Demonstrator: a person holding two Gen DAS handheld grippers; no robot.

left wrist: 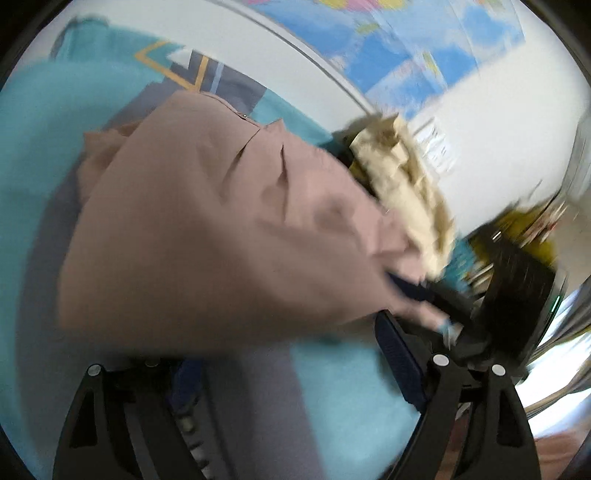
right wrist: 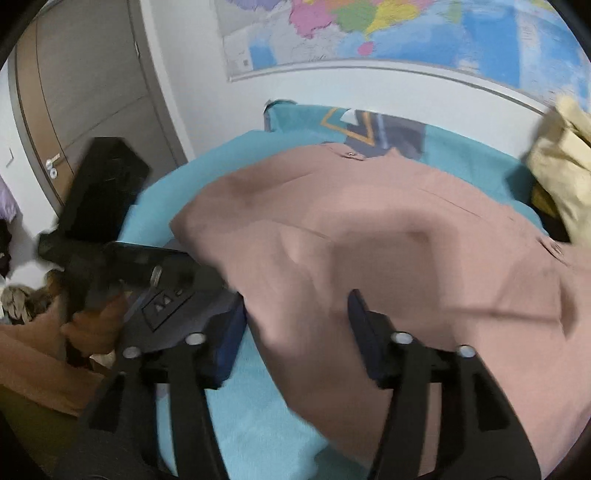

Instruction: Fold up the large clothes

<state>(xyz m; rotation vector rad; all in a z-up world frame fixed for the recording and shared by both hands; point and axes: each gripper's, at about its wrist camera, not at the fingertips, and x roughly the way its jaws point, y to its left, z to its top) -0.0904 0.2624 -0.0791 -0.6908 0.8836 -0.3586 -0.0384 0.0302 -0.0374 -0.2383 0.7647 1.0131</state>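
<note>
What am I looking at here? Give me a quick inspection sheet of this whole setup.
Surface: bed under a turquoise cover.
Job's things: dusty-pink garment, rumpled, spread over the cover.
Clutter: cream cloth pile at the bed's edge.
Grippers: left gripper open over the garment's edge; right gripper open, with pink cloth lying between its fingers.
Cables: nothing seen.
Surroundings: wall map, brown door.
</note>
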